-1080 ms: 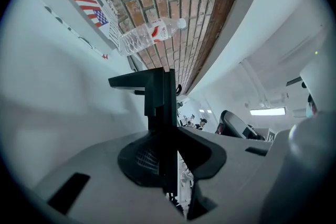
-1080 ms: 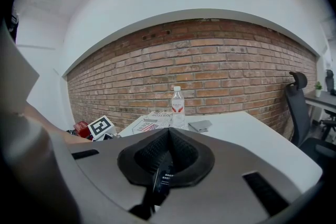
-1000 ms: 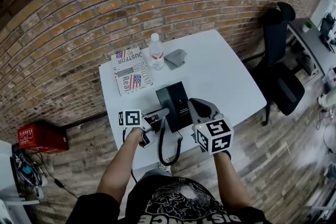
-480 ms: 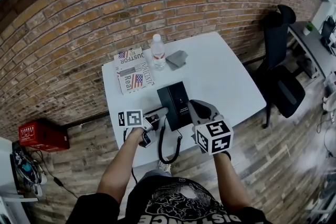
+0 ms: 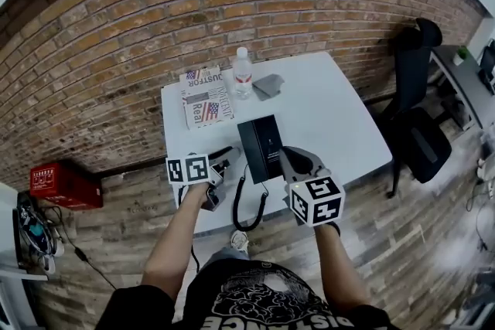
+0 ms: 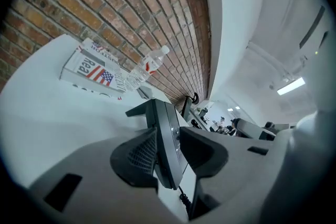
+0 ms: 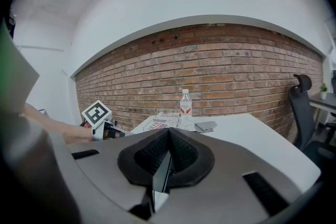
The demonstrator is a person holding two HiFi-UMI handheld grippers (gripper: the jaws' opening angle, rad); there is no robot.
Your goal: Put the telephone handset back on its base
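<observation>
The black telephone base (image 5: 263, 144) lies on the white table (image 5: 332, 112), and its coiled cord (image 5: 249, 209) hangs over the near edge. The black handset (image 6: 163, 118) shows edge-on against the base in the left gripper view. My left gripper (image 5: 227, 160) (image 6: 168, 134) is at the phone's left side, its jaws wide around the handset and not squeezing it. My right gripper (image 5: 288, 158) (image 7: 169, 136) is at the base's right side. It is shut on the base's thin edge (image 7: 161, 176).
A water bottle (image 5: 243, 72), a printed paper with flags (image 5: 207, 100) and a grey cloth (image 5: 267, 85) lie at the table's far side by the brick wall. A black office chair (image 5: 414, 89) stands to the right. A red box (image 5: 66, 185) sits on the floor at left.
My left gripper's jaws have spread apart and it has eased slightly left of the phone. The right gripper has kept its hold on the base.
</observation>
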